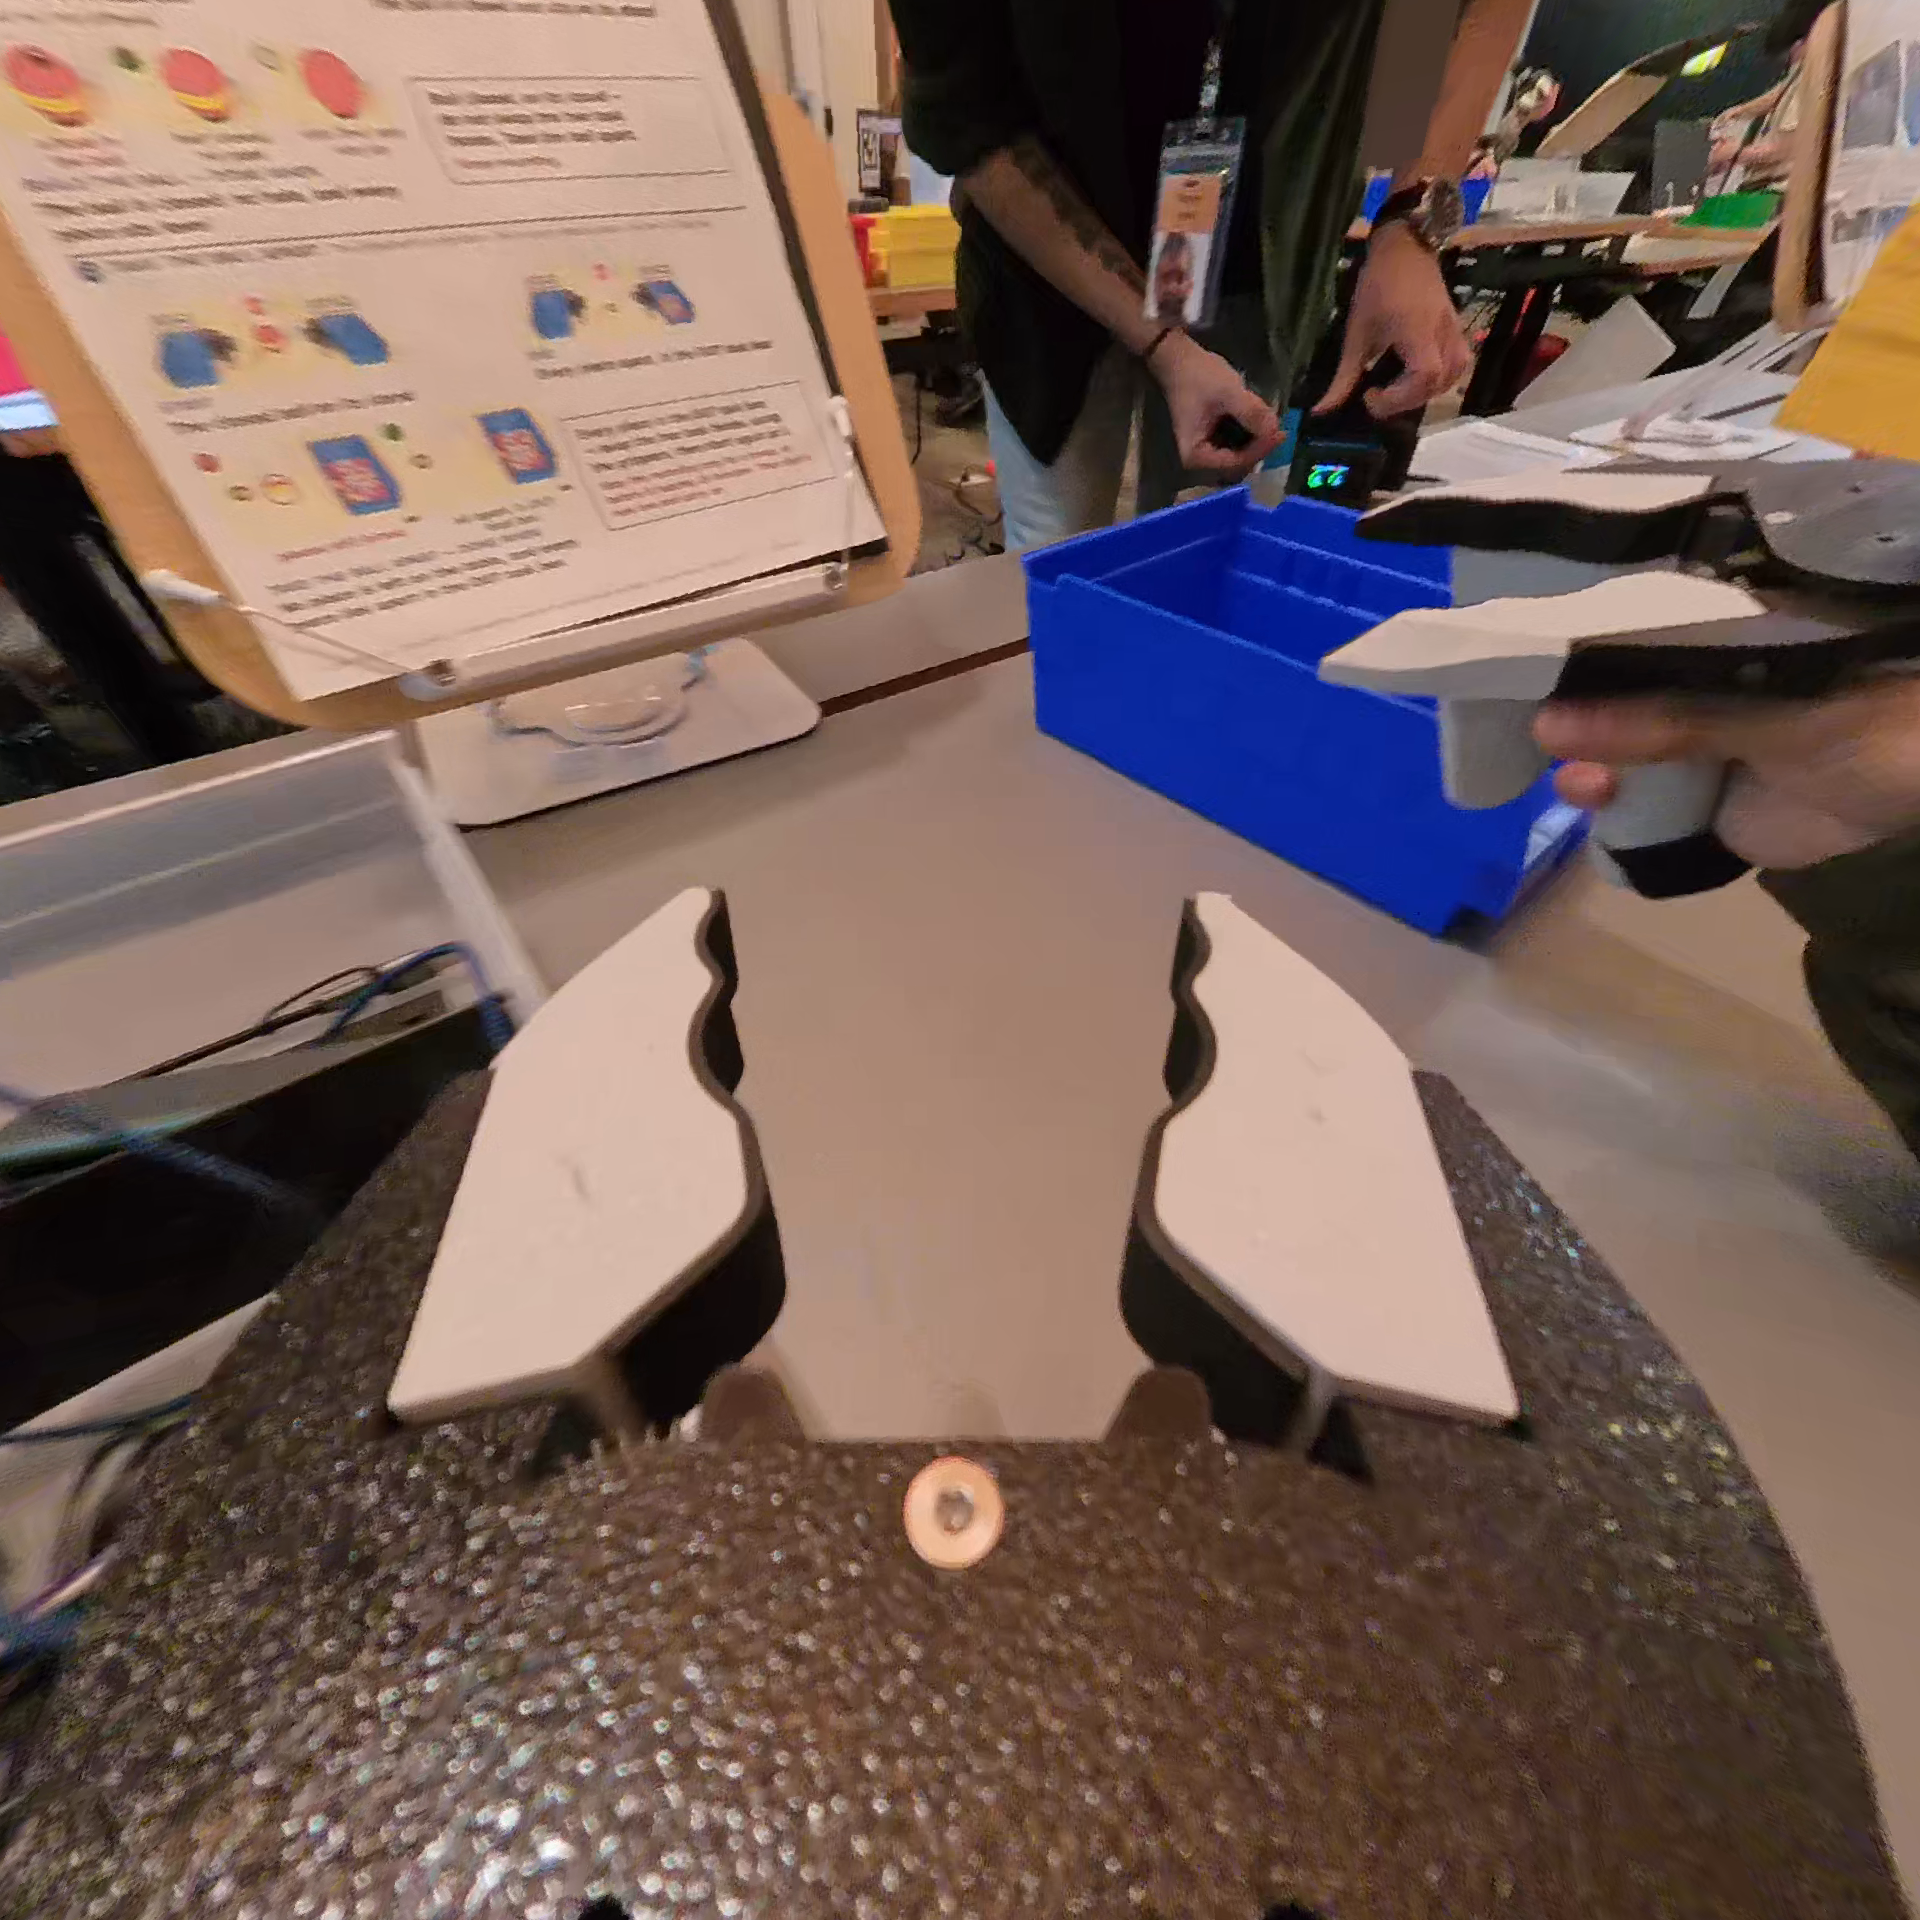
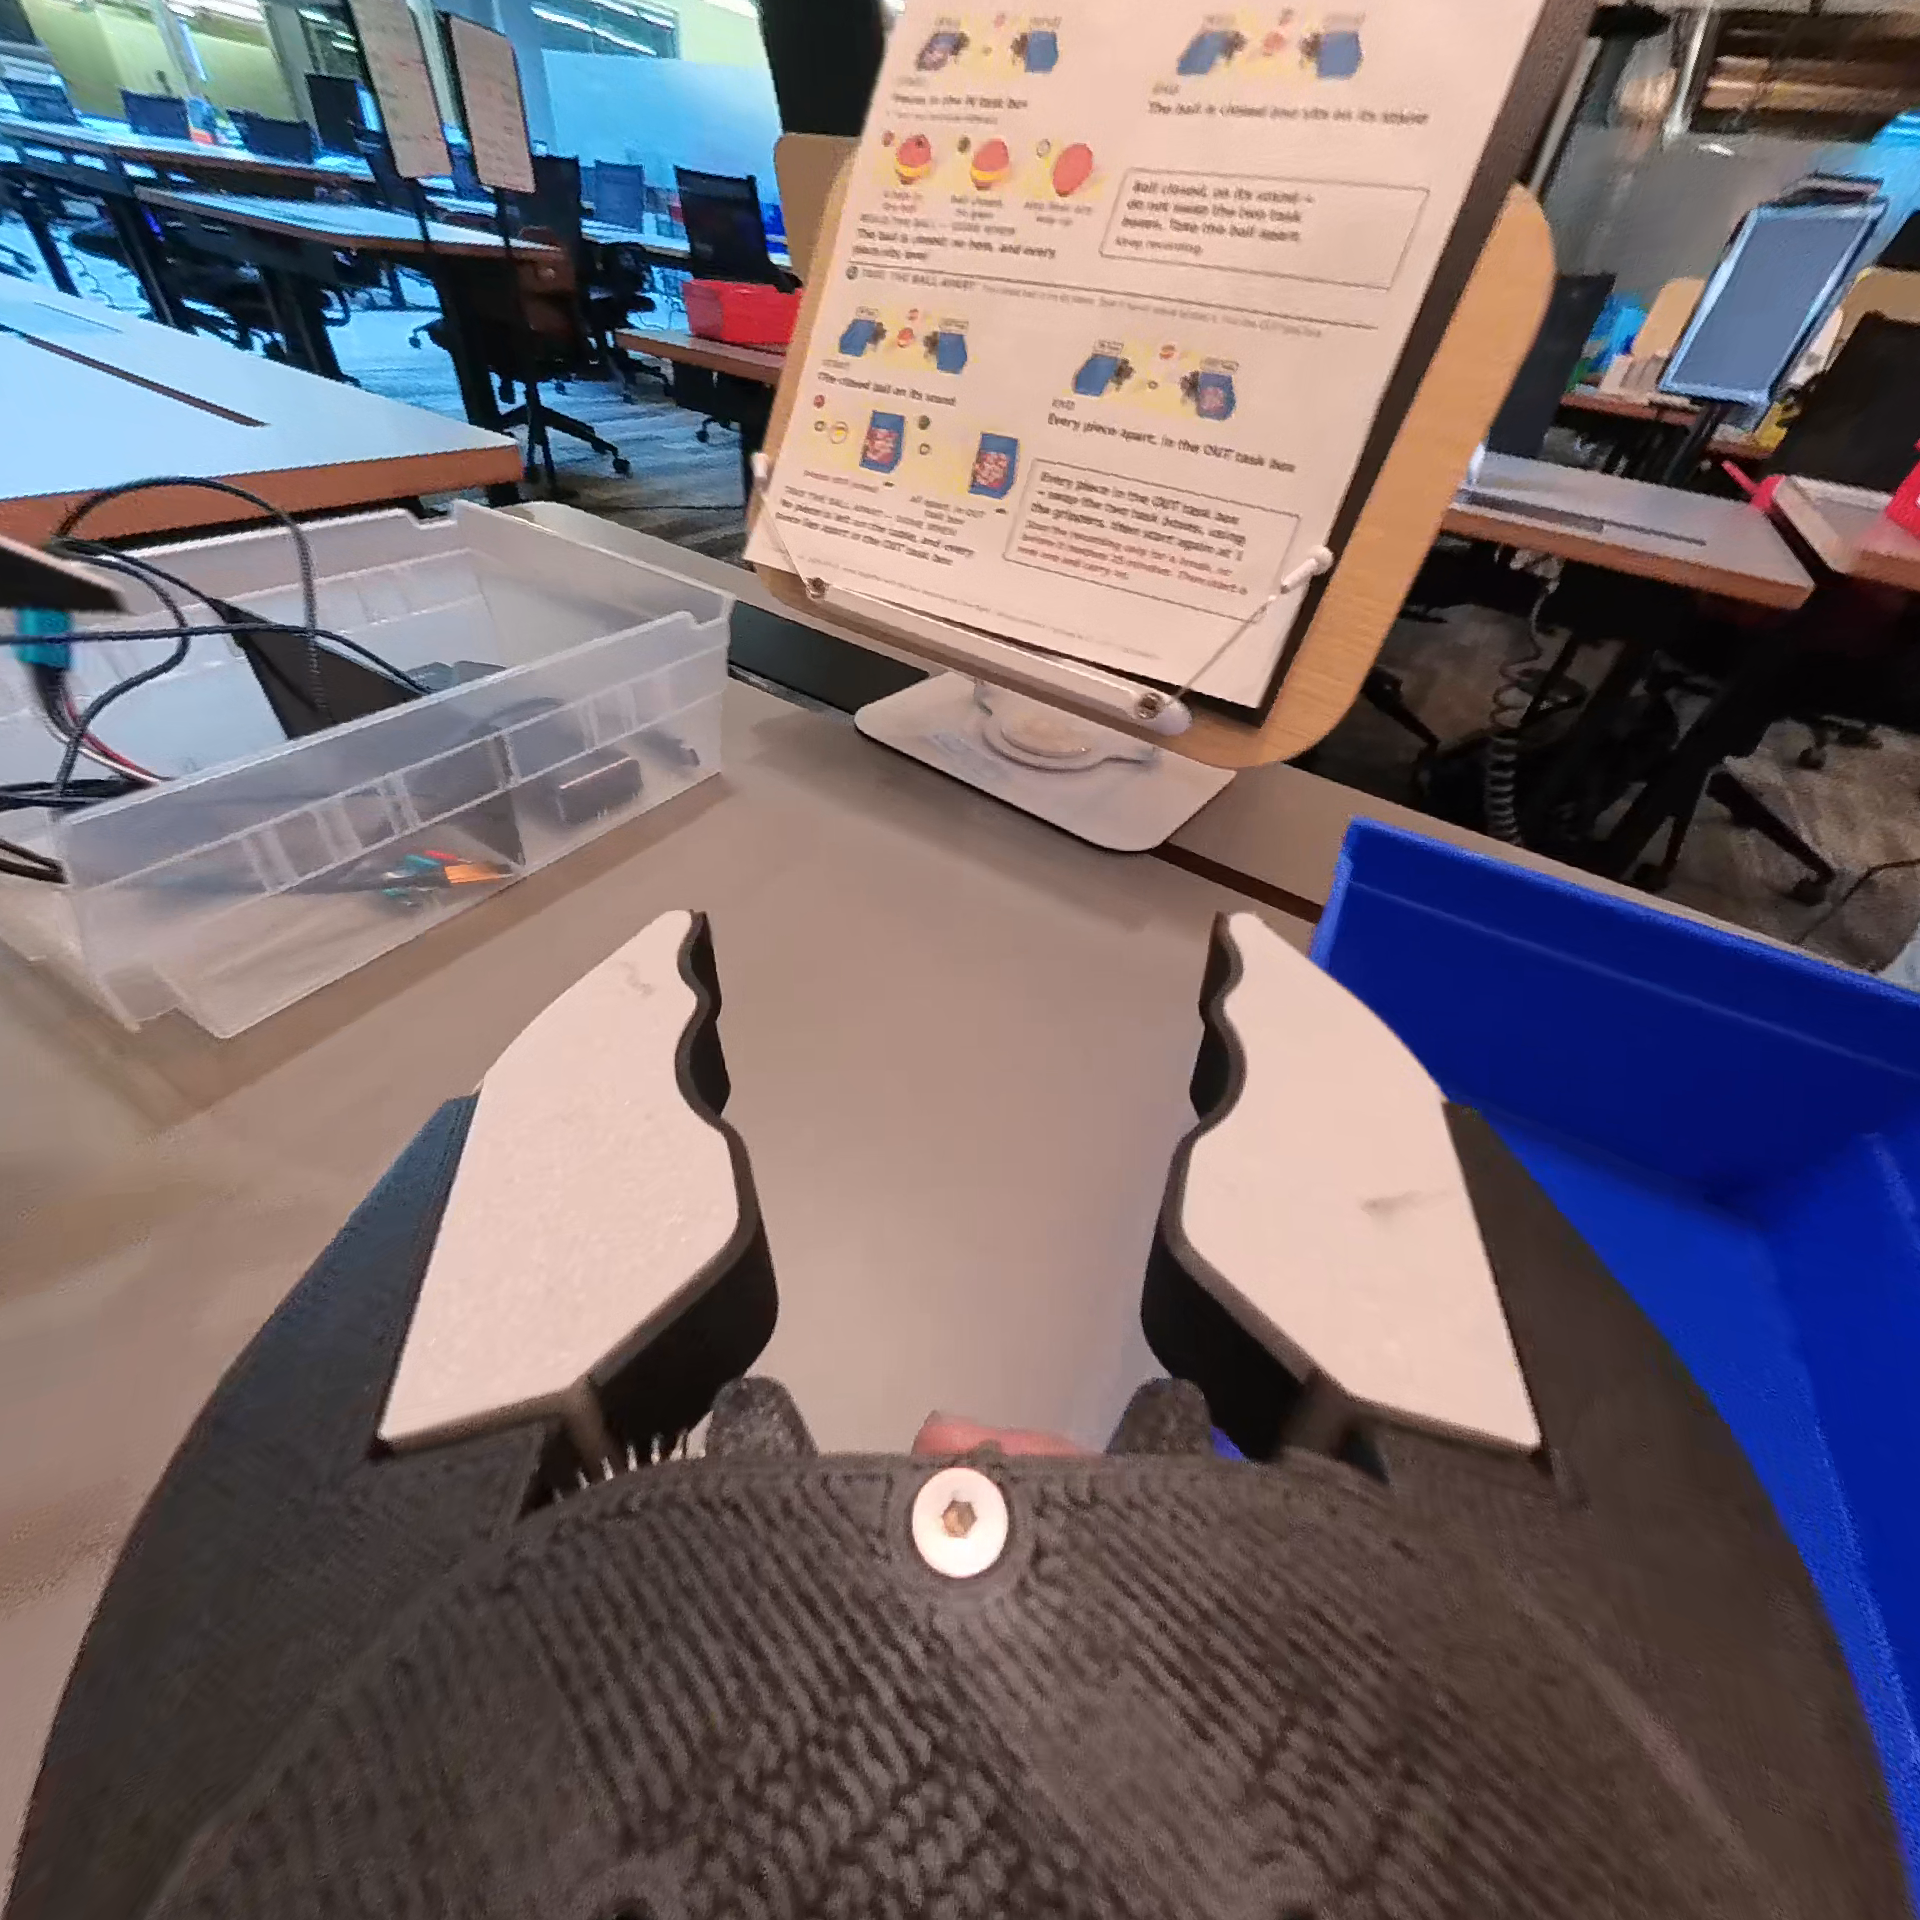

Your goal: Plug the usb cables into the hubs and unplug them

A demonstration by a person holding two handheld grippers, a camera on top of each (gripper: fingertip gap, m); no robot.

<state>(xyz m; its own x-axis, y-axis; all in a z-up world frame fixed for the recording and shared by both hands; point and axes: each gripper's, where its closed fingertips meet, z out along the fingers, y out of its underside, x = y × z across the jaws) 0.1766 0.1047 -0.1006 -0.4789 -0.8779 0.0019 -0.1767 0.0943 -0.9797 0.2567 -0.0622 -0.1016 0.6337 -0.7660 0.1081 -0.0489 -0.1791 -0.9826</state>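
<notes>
- Both grippers hung over bare counter (image 2: 935,1039) with nothing between the jaws: left gripper (image 1: 951,925) spread wide; right gripper (image 2: 961,935) likewise spread wide and empty.
- Task items sat in the clear bin (image 2: 416,769), left of frame centre in the right wrist view and at the left edge in the left wrist view (image 1: 208,831). From either set of jaws the bin lay forward and to the left.
- Left gripper judged nearer: the bin wall was just beside its left finger, while the right gripper, seen at right of the left wrist view (image 1: 1351,603), hung by the blue bin (image 1: 1247,675).
- Cables (image 2: 156,623): thin, dark, looping up over the bin's left rim, some trailing outside; no single long axis could be read. Coloured connector ends (image 2: 447,868) lay low against the front wall.
- Dark blocks in the bin (image 2: 592,784), possibly hubs; too indistinct to confirm.
- Blue bin looked empty in the part visible.
- Judgement: nothing plugged yet; next move is a reach left into the clear bin.
</notes>
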